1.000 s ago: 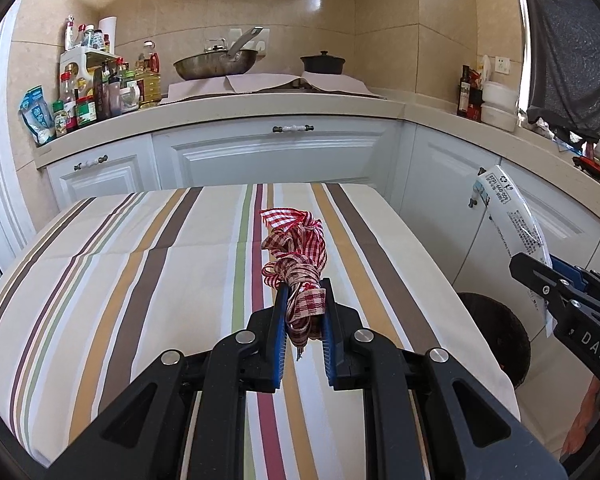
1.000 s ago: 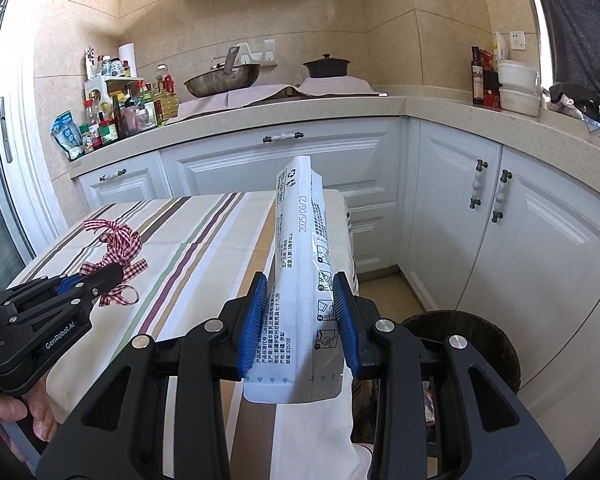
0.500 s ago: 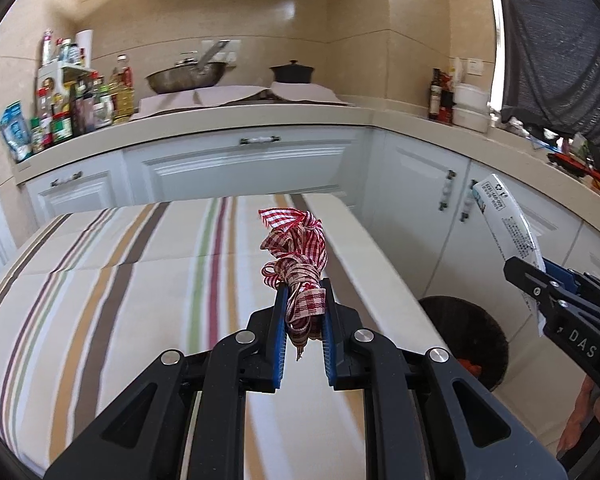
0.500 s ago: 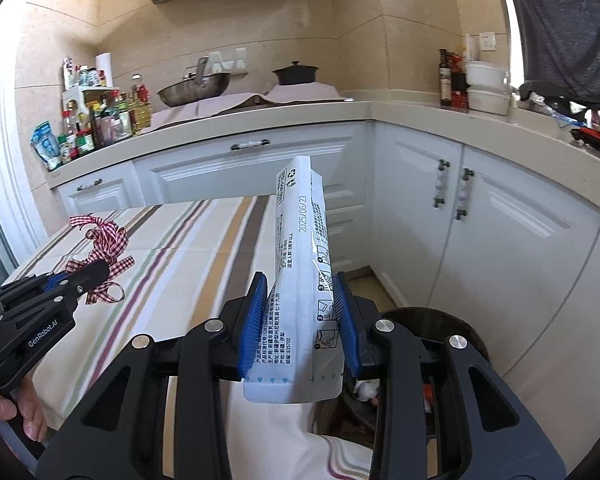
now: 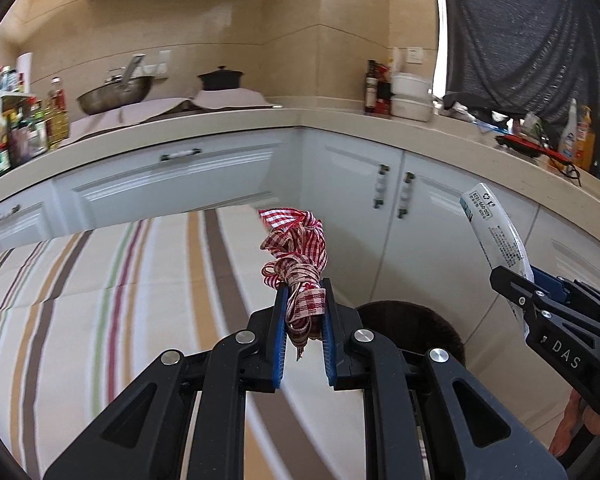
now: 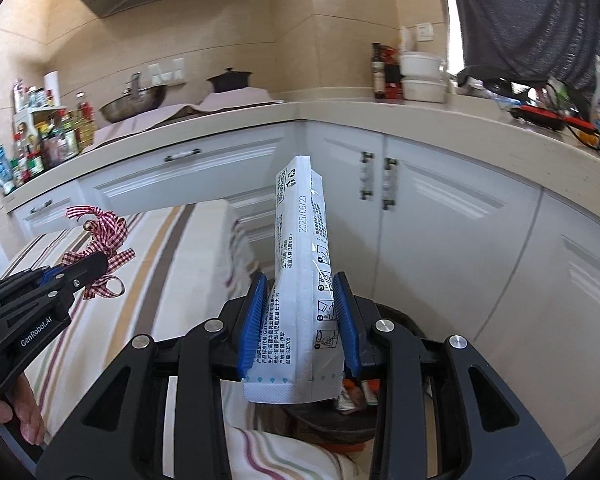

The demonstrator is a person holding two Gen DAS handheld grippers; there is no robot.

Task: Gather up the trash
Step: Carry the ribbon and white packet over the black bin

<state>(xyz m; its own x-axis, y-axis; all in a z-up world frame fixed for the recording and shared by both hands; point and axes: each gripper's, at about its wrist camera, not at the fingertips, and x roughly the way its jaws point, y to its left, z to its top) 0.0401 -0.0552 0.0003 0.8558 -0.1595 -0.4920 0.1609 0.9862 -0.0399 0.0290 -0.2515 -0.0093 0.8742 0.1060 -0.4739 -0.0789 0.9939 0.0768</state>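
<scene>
Here, both tongs point forward and tilt downward over the near edge of the bench [image 5: 100, 280], which is covered in a cloth of cream, brown, tan, green and maroon stripes. The left tongs [image 5: 303, 304], low in the centre of the left wrist view, are closed narrow on a gingham ribbon [image 5: 296, 256]: a crumpled red-and-white checked strip, knotted and looped, bunching upward from between the ribbed blue pads [image 5: 280, 332] with one frayed tail hanging below them. In the right wrist view the same tongs show at the left edge, black and angular, with a person's fingers [image 6: 24, 420] wrapped round the handle at lower left.

The right tongs [image 6: 300, 320], lower centre of their own view, clamp a milk pouch [image 6: 300, 264], a tall, flat, white plastic packet printed with small blue text, a date and a recycling mark, its crimped bottom seam drooping below the pads. It stands nearly upright, leaning slightly left. In the left wrist view it sticks up at the right side of the frame.

Beneath and just past both tongs sits a round, dark trash bin [image 5: 416, 332] on the floor beside the bench, against glossy white cabinet doors [image 6: 440, 220]; some colourful scraps show inside it in the right wrist view.
</scene>
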